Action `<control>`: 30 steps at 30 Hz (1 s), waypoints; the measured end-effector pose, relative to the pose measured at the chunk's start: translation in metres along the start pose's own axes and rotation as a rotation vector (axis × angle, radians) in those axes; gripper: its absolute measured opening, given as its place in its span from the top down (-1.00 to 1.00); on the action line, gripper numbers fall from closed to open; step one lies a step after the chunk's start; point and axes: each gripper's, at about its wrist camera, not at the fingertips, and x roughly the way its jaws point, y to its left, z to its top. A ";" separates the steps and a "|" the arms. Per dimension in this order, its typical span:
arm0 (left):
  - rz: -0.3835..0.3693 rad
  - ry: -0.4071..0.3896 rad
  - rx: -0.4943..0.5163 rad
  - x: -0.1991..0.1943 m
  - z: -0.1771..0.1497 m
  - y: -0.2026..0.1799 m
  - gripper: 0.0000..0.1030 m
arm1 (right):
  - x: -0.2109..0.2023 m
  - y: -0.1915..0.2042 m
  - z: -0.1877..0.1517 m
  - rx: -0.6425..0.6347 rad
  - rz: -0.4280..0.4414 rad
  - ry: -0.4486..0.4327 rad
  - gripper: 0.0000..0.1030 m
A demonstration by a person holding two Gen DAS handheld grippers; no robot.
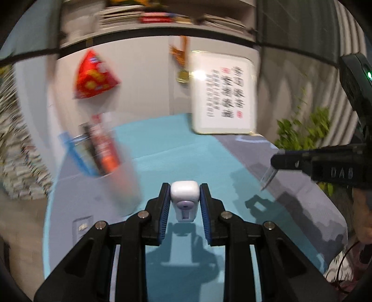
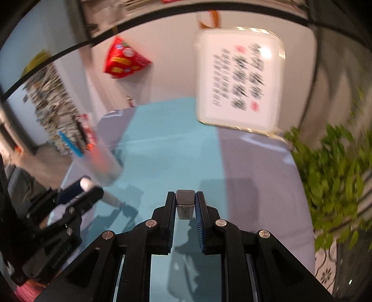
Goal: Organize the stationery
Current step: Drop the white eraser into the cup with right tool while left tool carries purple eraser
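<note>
My left gripper (image 1: 185,197) is shut on a white correction-tape-like item with a lilac button (image 1: 185,200), held above the teal mat (image 1: 176,151). My right gripper (image 2: 185,202) is shut on a small clear grey cap (image 2: 185,204); in the left wrist view that cap (image 1: 268,176) hangs down from the right gripper at the right edge. A clear cup (image 1: 111,160) with pens and markers stands at the left of the mat; it also shows in the right wrist view (image 2: 102,160). The left gripper with the white item (image 2: 93,188) shows at the left of the right wrist view.
A white framed calligraphy sheet (image 1: 224,93) leans against the back wall. A green plant (image 2: 337,176) stands at the right of the desk. A red paper ornament (image 1: 93,76) hangs on the wall. A shelf with books (image 1: 162,18) runs overhead. A grey mat (image 2: 258,167) borders the teal one.
</note>
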 end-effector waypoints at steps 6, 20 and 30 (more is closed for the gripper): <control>0.093 -0.054 -0.158 -0.040 -0.018 0.053 0.55 | -0.002 0.067 0.038 -0.131 0.069 -0.065 0.66; 0.155 -0.129 -0.244 -0.075 -0.030 0.088 0.55 | 0.065 0.156 0.087 -0.253 0.096 -0.007 0.66; 0.131 -0.132 -0.259 -0.069 -0.027 0.095 0.55 | 0.092 0.160 0.082 -0.270 0.074 0.067 0.66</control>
